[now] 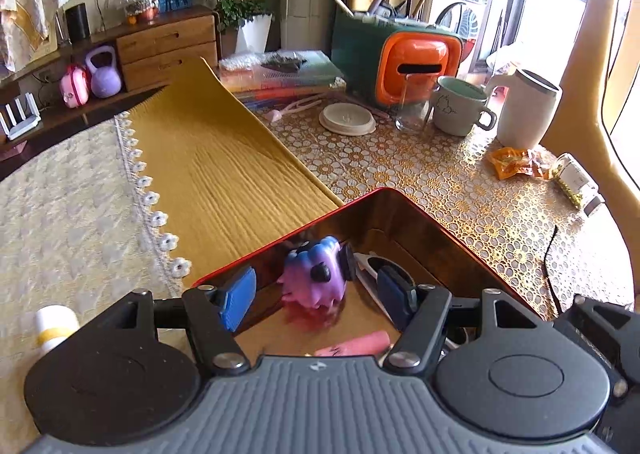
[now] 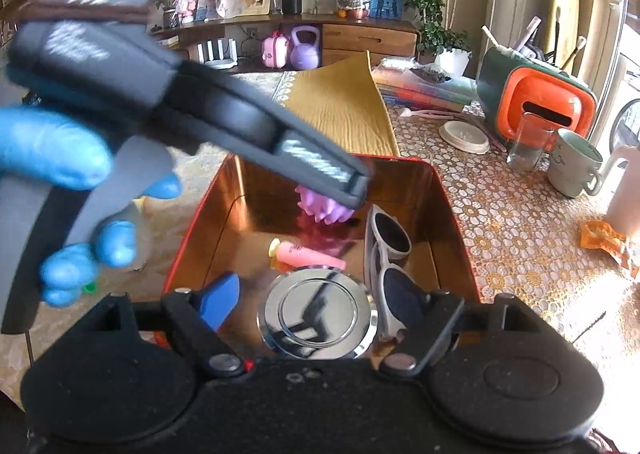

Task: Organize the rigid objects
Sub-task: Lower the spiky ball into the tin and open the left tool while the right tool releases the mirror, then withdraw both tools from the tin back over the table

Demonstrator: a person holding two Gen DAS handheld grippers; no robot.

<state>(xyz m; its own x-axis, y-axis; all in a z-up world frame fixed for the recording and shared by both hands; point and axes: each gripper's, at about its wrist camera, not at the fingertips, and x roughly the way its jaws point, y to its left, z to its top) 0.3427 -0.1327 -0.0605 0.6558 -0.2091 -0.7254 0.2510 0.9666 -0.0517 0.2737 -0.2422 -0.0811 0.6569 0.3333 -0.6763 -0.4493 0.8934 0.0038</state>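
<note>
A red tin box [image 1: 440, 226] with a shiny copper-coloured inside stands on the patterned tablecloth. My left gripper [image 1: 316, 294] hangs over it, open. A purple and blue spiky toy [image 1: 316, 278] sits between its blue pads [image 1: 238, 300] with a gap on each side. In the right wrist view a blue-gloved hand [image 2: 52, 158] holds that gripper above the toy [image 2: 320, 210]. Also in the box [image 2: 248, 190] lie a pink tube [image 2: 308, 254], white sunglasses [image 2: 390, 250] and a round chrome disc [image 2: 318, 314]. My right gripper [image 2: 310, 304] is open above the disc, not touching it.
Behind the box lies a folded mustard cloth [image 1: 208, 158]. To the right stand a white lid [image 1: 347, 118], a glass [image 1: 412, 110], a mug [image 1: 460, 106], a white jug [image 1: 524, 110] and an orange-green case [image 1: 416, 66]. Snack packets [image 1: 516, 162] lie near the right edge. A white bottle [image 1: 56, 324] lies left of the box.
</note>
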